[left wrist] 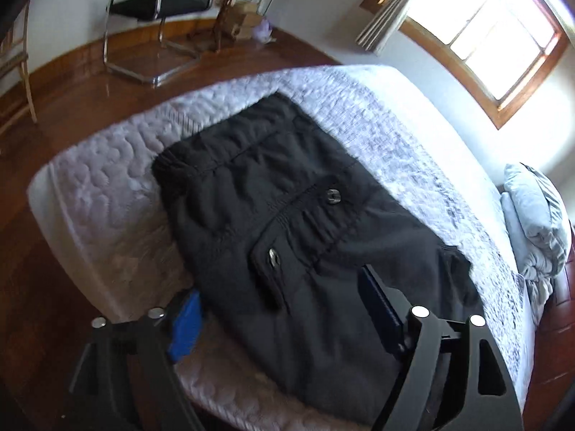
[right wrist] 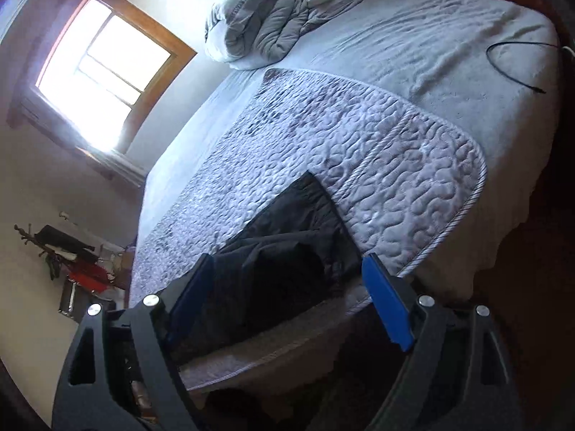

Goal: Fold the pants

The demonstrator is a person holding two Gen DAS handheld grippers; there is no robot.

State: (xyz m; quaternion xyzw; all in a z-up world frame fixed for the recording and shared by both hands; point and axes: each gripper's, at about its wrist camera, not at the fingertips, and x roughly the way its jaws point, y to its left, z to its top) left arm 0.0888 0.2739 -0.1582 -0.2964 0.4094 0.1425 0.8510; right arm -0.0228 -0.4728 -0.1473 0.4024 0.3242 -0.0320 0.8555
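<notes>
Left wrist view is showing my left gripper (left wrist: 284, 318) hanging wide open over the black pants (left wrist: 287, 222), its blue pads spread far apart and gripping nothing; one finger is sitting off the near edge of the garment above the quilted pad (left wrist: 107, 186), the other is hovering over the dark cloth; the pants are lying folded on that pad, waistband toward the far side, with a button (left wrist: 333, 195) and a pocket snap (left wrist: 274, 255) facing up; beyond the bed a black chair (left wrist: 158, 3) is standing on the wooden floor (left wrist: 72, 82), and a window (left wrist: 503, 32) is glowing on the wall to the right; right wrist view is showing my right gripper (right wrist: 287, 300) likewise spread wide, holding nothing, its two blue pads framing a rumpled end of the pants (right wrist: 287, 251) near the pad's front edge; whether the fingers are touching the cloth I cannot tell; a bundled grey duvet (right wrist: 258, 25) is resting at the head of the bed, and a thin black cable (right wrist: 510, 68) is trailing across the pale sheet (right wrist: 413, 46), well apart from the pants
</notes>
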